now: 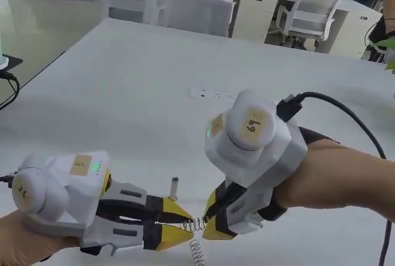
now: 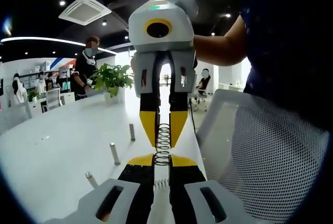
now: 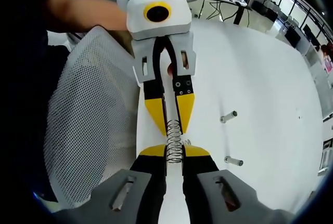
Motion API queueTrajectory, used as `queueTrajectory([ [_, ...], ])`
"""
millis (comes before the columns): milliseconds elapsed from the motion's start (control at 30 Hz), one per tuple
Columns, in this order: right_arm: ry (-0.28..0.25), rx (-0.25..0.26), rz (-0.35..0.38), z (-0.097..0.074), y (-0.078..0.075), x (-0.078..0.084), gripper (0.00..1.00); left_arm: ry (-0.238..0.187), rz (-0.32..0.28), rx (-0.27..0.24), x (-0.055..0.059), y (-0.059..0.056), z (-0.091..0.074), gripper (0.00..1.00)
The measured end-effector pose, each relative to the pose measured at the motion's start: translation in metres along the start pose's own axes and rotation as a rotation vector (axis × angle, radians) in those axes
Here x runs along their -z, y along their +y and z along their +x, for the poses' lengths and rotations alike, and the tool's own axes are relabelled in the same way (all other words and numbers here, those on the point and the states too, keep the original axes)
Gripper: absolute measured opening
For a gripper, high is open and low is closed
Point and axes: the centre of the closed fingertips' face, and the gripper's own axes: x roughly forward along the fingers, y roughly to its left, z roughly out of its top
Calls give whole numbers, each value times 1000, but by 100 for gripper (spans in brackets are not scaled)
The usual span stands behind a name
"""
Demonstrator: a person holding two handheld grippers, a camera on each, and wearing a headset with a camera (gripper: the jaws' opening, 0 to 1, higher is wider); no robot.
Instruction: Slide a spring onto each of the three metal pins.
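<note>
Spring (image 1: 197, 223), lower centre of head view: pinched between left gripper (image 1: 185, 223) and right gripper (image 1: 208, 216), both jaw pairs narrow on it. Metal pin (image 1: 174, 189) just above. We judge threading pending; next, align coil over pin.

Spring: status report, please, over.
Left gripper and right gripper both shut on spring, tip to tip. Three pins upright nearby. Nothing in the way.

Beyond the upright pin (image 1: 174, 187) the counter (image 1: 136, 93) lies bare as far as the flush socket strip (image 1: 213, 95), leaving wide passage there and to the pin's left. On the pin's near side the left claw (image 1: 190, 223) and right claw (image 1: 208, 220) meet tip to tip. A spring (image 1: 199, 221) bridges them, closing that approach. Another spring (image 1: 196, 252) lies nearer still.
</note>
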Motion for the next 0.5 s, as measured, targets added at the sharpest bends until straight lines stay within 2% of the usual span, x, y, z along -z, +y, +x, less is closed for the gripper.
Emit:
queueTrajectory([
  [500,32,5,-15,-7,2,-13,7,-14,-3,-5,-1,0,1,2],
])
